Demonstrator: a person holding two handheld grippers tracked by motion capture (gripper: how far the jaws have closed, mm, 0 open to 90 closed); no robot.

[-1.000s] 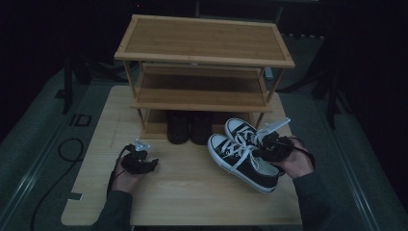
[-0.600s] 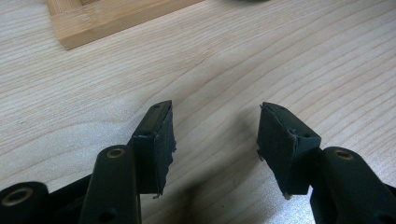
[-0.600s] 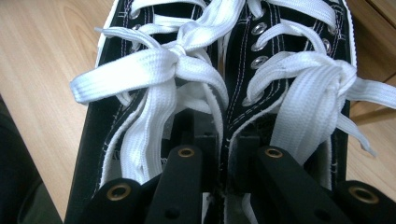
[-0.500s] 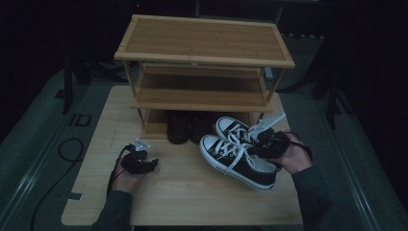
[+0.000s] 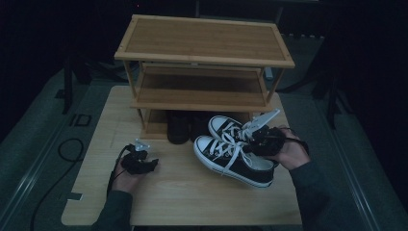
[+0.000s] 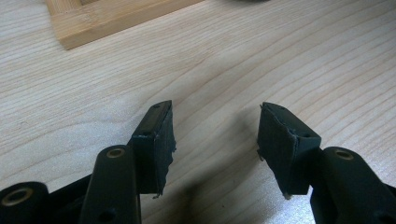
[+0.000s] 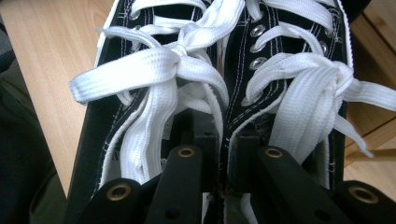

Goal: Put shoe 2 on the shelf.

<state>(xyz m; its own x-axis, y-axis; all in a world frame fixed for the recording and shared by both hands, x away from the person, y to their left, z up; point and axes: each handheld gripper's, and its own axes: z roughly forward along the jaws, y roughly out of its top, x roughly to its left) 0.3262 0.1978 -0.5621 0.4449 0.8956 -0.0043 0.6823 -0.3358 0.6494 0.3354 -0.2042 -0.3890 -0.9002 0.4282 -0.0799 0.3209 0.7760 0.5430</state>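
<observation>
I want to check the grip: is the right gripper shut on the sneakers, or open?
Shut: the right gripper pinches both sneakers' inner walls together between its jaws.

My left hand-held gripper (image 6: 215, 140): two black jaws, each with a brass-ringed screw hole behind the pad. Pads (image 6: 156, 149) are black foam with frayed, torn edges. A black cable trails back from its body along my wrist. My right hand-held gripper (image 7: 224, 154): same black jaws and brass-ringed holes, with a grey three-cornered plate on top. Both my sleeves (image 5: 113, 211) are dark grey.
</observation>
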